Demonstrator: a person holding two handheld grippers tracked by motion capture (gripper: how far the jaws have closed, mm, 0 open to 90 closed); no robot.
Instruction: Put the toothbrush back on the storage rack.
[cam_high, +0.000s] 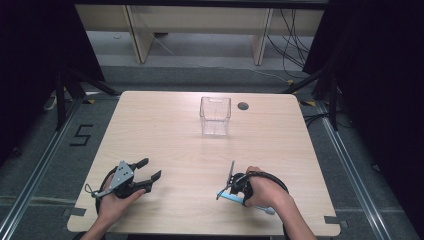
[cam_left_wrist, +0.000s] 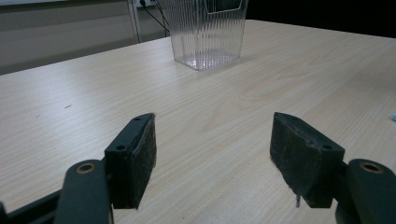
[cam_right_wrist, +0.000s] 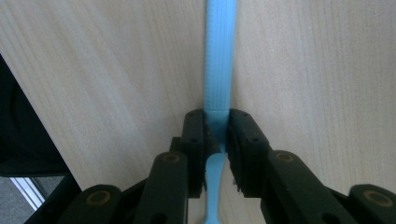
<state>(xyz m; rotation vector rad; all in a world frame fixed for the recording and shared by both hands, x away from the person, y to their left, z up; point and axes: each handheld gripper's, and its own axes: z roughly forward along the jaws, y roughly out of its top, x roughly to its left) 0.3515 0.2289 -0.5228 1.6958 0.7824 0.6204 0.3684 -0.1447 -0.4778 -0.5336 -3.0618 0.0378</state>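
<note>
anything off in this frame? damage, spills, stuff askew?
Nothing spilled or knocked over. The clear ribbed container stands upright and empty on the table. The right gripper is clamped on the blue toothbrush. One small thing: the left gripper is open, and its pad looks frayed at the lower edge.

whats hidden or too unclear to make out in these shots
- Blue stick: right gripper view, its far end runs off the top edge; high view, the right hand covers its middle, so what it is stays unclear.
- Clear container: left gripper view, its top is cut off by the edge.
- Right tool: high view, mostly hidden under the hand.
</note>
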